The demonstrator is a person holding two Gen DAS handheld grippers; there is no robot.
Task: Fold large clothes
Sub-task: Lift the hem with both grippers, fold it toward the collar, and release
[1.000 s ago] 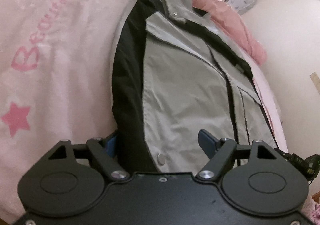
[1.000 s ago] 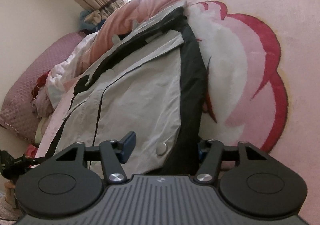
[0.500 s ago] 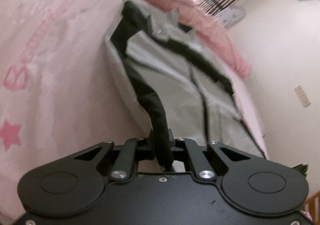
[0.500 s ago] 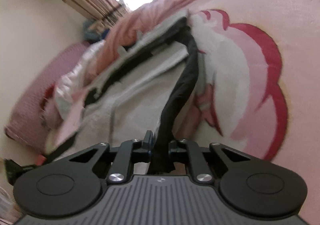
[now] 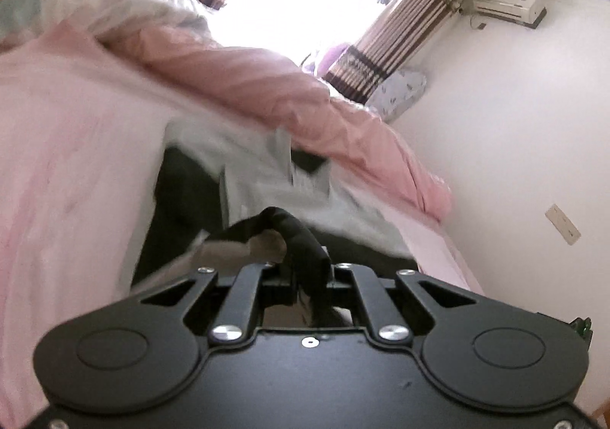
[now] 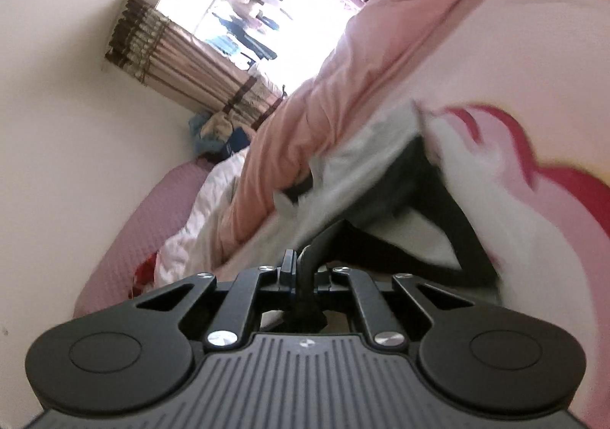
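Both grippers clenched on the jacket's [image 5: 263, 177] black hem, left gripper [image 5: 307, 276] and right gripper [image 6: 303, 276]; blurry, but thin pinches probably slip, dropping it crooked on the bed [image 5: 68, 170].

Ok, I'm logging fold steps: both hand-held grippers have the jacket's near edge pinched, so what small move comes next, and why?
Probably carry the edge forward toward the collar end. The left hand-held gripper and right hand-held gripper are each shut on the dark hem of the jacket, lifted off the pink blanket, the far part lying flat.
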